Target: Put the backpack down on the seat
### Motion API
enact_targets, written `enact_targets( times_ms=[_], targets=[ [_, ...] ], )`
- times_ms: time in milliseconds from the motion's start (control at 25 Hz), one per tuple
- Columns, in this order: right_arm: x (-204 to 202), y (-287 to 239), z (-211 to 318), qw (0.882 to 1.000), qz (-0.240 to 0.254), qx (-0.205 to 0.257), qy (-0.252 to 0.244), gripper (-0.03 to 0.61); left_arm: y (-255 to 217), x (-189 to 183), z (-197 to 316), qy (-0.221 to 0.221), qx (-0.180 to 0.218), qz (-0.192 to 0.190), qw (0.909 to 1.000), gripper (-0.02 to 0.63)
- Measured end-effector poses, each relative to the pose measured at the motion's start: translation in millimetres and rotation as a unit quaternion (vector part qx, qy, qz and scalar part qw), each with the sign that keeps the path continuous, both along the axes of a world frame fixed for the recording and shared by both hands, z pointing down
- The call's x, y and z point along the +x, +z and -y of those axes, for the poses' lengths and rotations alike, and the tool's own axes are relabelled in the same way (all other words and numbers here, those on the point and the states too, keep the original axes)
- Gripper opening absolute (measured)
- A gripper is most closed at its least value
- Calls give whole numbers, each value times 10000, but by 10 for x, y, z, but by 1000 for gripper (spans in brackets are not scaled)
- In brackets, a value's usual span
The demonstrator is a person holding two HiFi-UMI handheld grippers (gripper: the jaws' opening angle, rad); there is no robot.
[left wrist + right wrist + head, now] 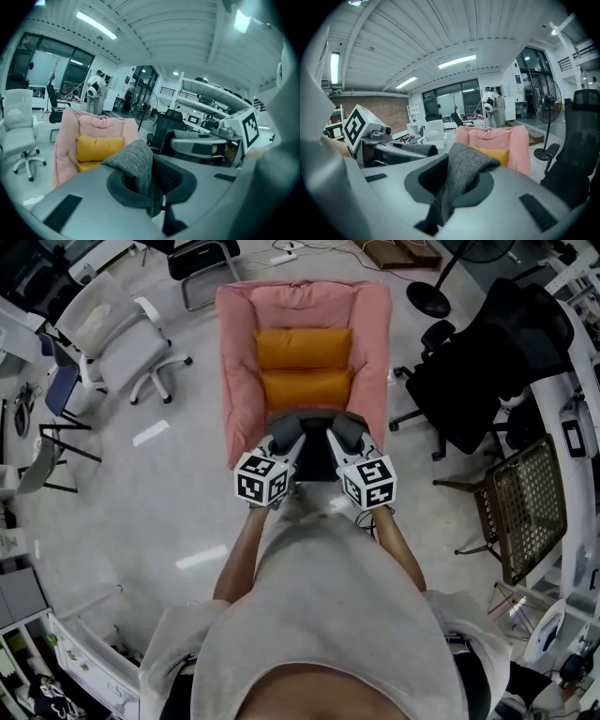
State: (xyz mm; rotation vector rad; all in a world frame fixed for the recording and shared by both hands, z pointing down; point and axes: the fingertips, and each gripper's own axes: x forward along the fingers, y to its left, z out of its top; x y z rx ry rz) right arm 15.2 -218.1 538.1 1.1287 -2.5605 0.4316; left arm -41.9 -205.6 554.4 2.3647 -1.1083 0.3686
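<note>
A pink padded seat [300, 306] with two orange cushions [305, 367] stands on the floor straight ahead of me. I hold the dark backpack [317, 451] by its grey fabric straps just in front of the seat's near edge. My left gripper [284, 439] is shut on the left strap [135, 161], and my right gripper [345, 439] is shut on the right strap [464, 171]. In both gripper views the strap bulges up between the jaws, with the pink seat [91, 124] [504, 138] beyond. Most of the backpack's body is hidden under the grippers.
A white office chair [117, 334] stands to the left of the seat. On the right are a black office chair [487, 362] and a mesh chair [530, 502]. A fan base [427, 298] sits on the floor at the back right. Desks line the left edge.
</note>
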Motion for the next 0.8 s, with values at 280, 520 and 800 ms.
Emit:
enact_targets(
  times_ms=[280, 520, 800],
  targets=[
    [-205, 21, 334, 9991, -103, -128, 386, 27, 54, -194, 285, 398, -116, -88, 9991, 32],
    [-350, -60, 548, 9975, -126, -111, 691, 27, -1, -351, 495, 665, -114, -277, 9973, 32],
    [-421, -71, 704, 9953, -104, -117, 951, 26, -66, -443, 701, 871, -12, -378, 9955, 32]
  ],
)
